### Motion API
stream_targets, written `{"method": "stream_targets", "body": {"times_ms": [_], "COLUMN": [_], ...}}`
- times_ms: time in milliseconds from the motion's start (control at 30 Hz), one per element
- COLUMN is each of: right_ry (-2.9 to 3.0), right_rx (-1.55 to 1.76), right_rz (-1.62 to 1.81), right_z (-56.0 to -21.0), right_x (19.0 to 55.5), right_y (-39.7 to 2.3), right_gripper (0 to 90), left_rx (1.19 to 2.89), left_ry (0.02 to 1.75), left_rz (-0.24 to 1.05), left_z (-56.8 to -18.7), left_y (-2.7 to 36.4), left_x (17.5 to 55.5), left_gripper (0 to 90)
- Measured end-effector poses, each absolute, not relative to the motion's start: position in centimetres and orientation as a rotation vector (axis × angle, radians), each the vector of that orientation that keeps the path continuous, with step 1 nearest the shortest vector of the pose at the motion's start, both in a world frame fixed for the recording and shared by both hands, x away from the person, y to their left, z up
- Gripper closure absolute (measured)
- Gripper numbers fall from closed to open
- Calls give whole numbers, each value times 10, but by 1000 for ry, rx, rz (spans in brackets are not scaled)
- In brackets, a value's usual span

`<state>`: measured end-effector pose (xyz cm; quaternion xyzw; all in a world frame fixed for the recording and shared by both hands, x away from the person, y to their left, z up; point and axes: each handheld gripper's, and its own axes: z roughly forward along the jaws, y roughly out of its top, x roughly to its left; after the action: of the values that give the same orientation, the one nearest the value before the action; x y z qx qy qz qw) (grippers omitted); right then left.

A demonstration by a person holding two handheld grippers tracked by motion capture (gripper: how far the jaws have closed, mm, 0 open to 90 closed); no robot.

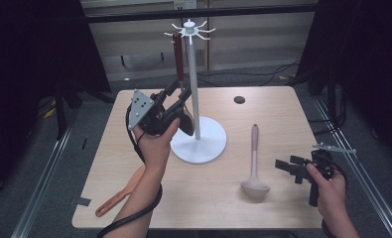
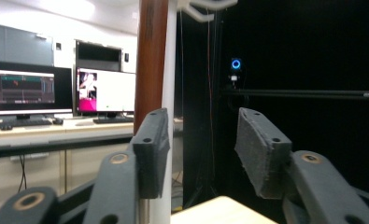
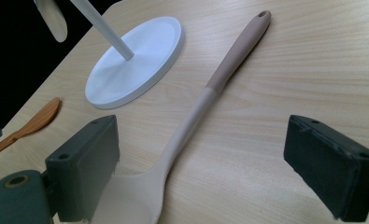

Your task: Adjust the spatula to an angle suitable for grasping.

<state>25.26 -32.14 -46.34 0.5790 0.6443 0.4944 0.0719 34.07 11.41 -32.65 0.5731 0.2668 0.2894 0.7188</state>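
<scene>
Left gripper view: utensil handle (image 2: pixel 150 60) just beyond fingers (image 2: pixel 152 144).

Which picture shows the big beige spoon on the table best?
The high view: the whole beige ladle with the brownish handle lies flat on the table. The right gripper view shows it close, but its bowl is cut off. The left gripper view looks elsewhere.

The table (image 1: pixel 263 124) is evenly lit from overhead; surroundings are left dark. Soft shadows are cast. The near tongs (image 2: pixel 203 140) are rendered slightly blurred.
</scene>
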Motion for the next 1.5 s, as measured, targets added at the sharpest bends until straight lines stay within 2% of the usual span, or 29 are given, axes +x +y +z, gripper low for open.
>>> {"method": "stream_targets", "body": {"times_ms": [600,1233,1500], "right_ry": [1968,2019,2110], "right_rx": [1732,1723,1716], "right_rz": [1427,1293,1143], "right_z": [-466,-466,-466], "right_x": [255,269,287], "right_y": [-315,-283,-263], "right_gripper": [103,120,219], "left_rx": [1388,1581,1624], "left_ry": [616,599,621], "left_rz": [600,535,512], "left_z": [-380,-423,-437], "left_y": [117,123,128], "left_x": [328,315,313], "left_gripper": [293,237,230]}}
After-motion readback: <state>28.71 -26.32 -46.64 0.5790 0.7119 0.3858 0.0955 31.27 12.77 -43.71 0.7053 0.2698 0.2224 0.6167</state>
